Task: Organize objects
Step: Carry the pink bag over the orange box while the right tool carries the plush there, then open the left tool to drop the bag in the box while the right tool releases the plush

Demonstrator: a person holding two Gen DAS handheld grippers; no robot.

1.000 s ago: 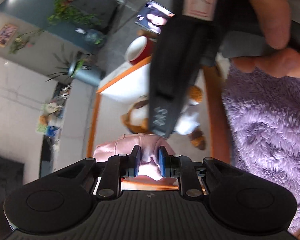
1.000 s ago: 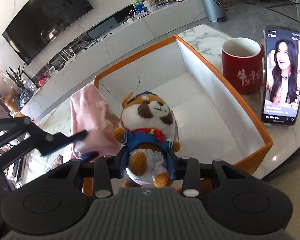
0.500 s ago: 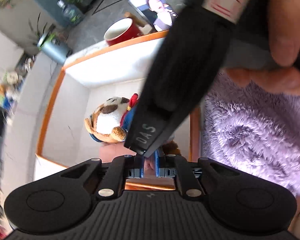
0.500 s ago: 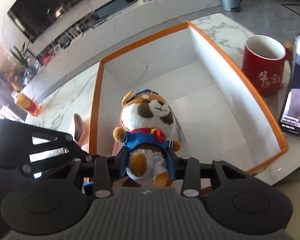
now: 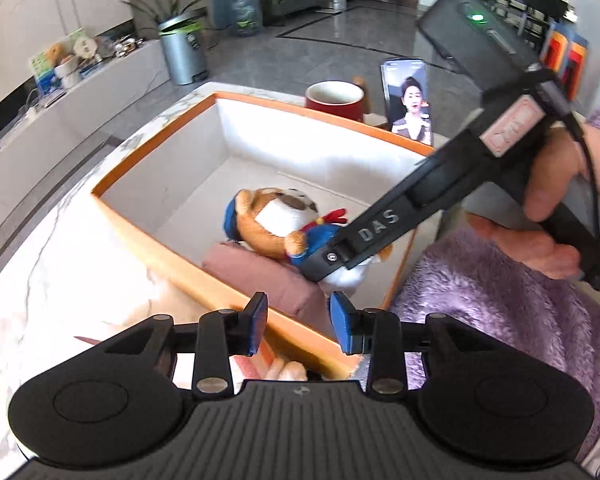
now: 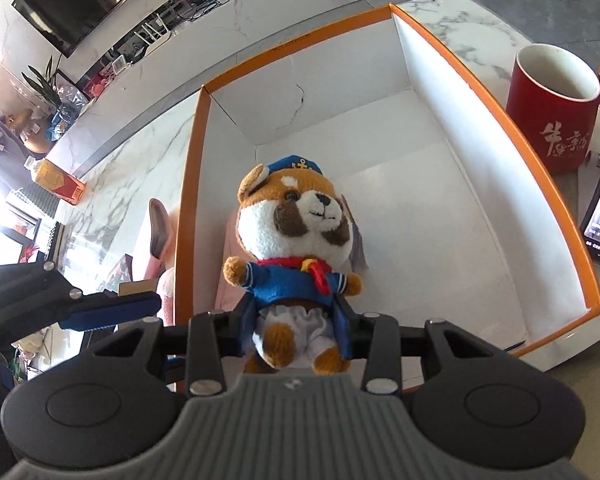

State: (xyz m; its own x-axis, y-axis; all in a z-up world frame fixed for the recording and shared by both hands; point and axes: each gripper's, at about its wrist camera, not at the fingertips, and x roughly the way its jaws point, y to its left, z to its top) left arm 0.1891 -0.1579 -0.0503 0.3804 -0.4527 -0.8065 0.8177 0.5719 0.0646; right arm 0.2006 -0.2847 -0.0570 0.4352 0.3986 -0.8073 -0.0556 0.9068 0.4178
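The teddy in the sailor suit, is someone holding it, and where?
Yes. The right gripper holds the plush toy by its lower body. The left gripper holds nothing; it has just opened.

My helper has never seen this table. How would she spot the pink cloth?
Find the orange-rimmed white box on the marble table. Inside, against its near wall, lies a folded pink cloth under the stuffed dog's head. It is the only flat, plain pink thing in the box.

My left tool [image 5: 299,329] is matte black with blue pads and silver screws on ribbed grey housing. Right tool [image 6: 296,326] matches, "DAS" stamped on its arm, pink label higher up. Fuzzy purple sleeve [image 5: 500,308].
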